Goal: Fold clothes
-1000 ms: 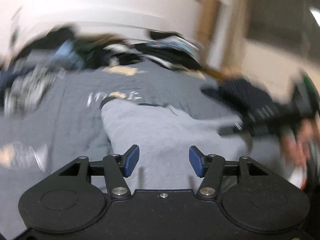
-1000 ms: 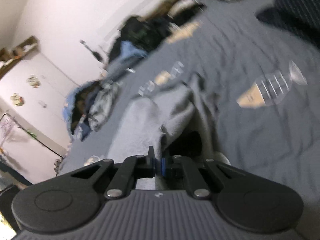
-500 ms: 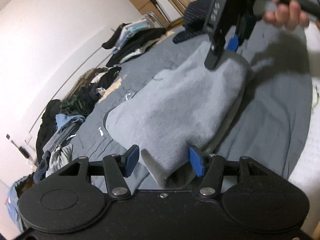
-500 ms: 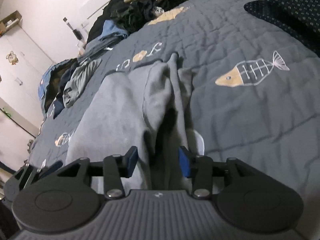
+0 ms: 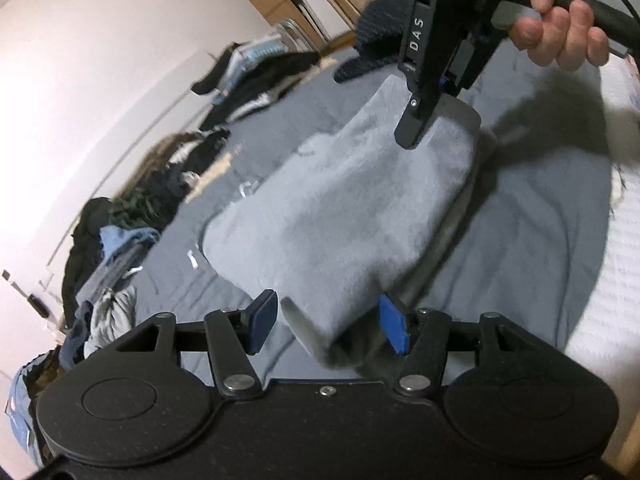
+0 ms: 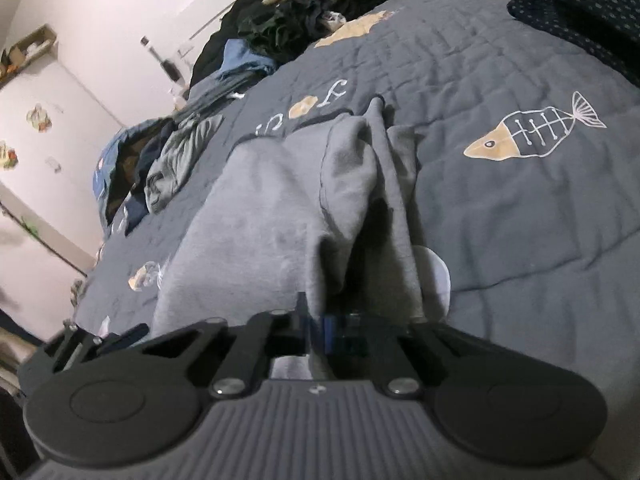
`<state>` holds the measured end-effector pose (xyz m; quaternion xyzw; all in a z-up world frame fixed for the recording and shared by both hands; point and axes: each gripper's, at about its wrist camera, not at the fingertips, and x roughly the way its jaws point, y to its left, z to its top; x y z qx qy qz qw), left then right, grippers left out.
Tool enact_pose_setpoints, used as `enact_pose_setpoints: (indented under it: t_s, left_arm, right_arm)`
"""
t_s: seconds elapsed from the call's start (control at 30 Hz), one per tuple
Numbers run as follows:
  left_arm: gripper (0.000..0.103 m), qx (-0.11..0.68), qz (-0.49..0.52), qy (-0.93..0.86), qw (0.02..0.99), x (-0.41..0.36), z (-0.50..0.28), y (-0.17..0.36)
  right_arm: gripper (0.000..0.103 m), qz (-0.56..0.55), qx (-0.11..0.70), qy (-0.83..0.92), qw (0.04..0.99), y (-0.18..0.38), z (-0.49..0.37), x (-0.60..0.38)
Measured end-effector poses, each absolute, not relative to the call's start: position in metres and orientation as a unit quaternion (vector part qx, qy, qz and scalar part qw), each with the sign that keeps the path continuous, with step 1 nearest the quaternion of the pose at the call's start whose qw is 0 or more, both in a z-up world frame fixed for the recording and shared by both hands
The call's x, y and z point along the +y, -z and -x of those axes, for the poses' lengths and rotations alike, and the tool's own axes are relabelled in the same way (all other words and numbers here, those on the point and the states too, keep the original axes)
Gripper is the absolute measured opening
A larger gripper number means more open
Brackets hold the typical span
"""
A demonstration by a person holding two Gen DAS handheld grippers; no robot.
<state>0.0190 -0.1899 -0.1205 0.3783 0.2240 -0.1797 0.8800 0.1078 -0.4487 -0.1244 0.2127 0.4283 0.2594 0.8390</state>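
Grey garment (image 5: 352, 216) on the quilt (image 6: 500, 208), clothes heap (image 6: 280, 28) far beyond the fingers.
Left gripper (image 5: 328, 326) gapes around one corner; right gripper (image 6: 316, 330) is pinched tight on another.

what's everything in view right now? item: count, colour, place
grey garment: 1, light grey, middle of the bed, one edge between the left gripper's fingers
quilt: 1, dark grey with fish print, covering the bed
clothes pile: 1 heap, black, blue and grey, along the wall side
dotted fabric: 1, navy, far corner of the bed
wall: white, behind the pile
left gripper: open, astride the garment edge
right gripper: shut on grey garment
hand: 1, holding the right gripper
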Motion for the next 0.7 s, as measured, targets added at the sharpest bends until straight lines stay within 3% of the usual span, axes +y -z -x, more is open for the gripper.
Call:
enact_pose_setpoints:
  t_s: [0.3,0.47,0.57,0.7]
  left_arm:
    - [0.057,0.182,-0.480,0.146,0.846,-0.202,-0.022,0.145]
    - [0.056,0.192,-0.481,0.115,0.848,-0.181,-0.027,0.135]
    - [0.054,0.214,-0.517,0.131,0.819,-0.185,-0.024,0.156]
    - [0.054,0.192,-0.511,0.130,0.828,-0.187,-0.019,0.151]
  right_arm:
    - [0.003,-0.256,0.400,-0.249,0.844,0.106,-0.108,-0.476]
    - [0.003,-0.208,0.435,-0.239,0.843,0.117,-0.114,-0.471]
    - [0.003,-0.138,0.456,-0.229,0.849,0.131,-0.115,-0.454]
    - [0.003,-0.115,0.466,-0.219,0.849,0.138,-0.115,-0.451]
